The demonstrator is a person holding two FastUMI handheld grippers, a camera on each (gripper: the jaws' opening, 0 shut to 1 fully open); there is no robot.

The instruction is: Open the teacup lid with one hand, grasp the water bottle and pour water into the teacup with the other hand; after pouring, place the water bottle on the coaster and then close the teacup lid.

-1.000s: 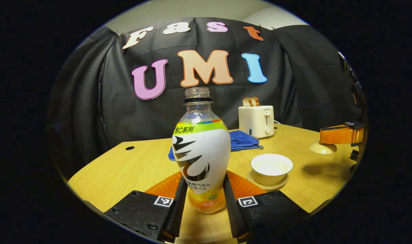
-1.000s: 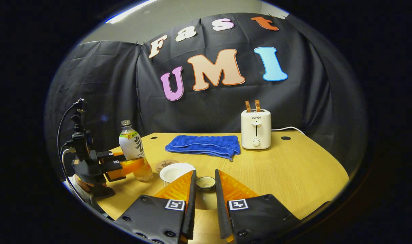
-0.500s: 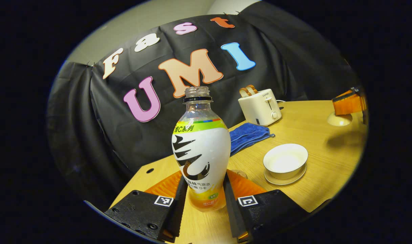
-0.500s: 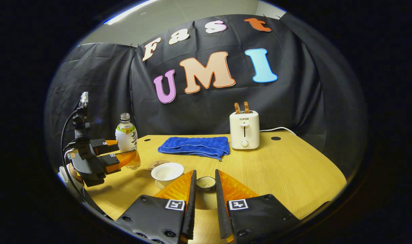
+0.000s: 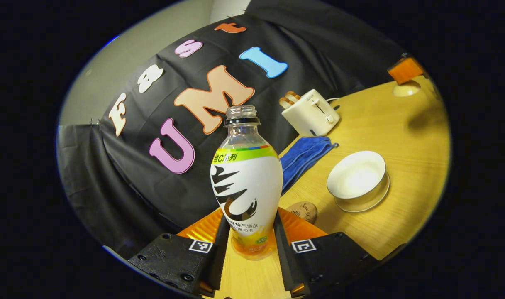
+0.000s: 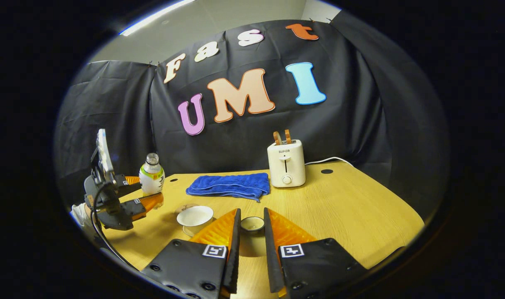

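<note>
Bottle (image 5: 247, 182) clamped in L gripper (image 5: 247, 245).

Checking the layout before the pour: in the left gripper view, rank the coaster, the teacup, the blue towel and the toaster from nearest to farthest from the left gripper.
1. coaster, just beyond the right finger of the left gripper.
2. teacup, open, on its saucer to the right.
3. blue towel, folded, behind the coaster.
4. toaster, at the back by the cloth wall.

so my light wood table (image 6: 352, 207) has a folded blue towel (image 6: 229, 186) and a white toaster (image 6: 286, 168) at the back, plus the open teacup (image 6: 195, 216) on its saucer (image 5: 366, 202) and a round coaster (image 5: 304, 211) nearer me
</note>
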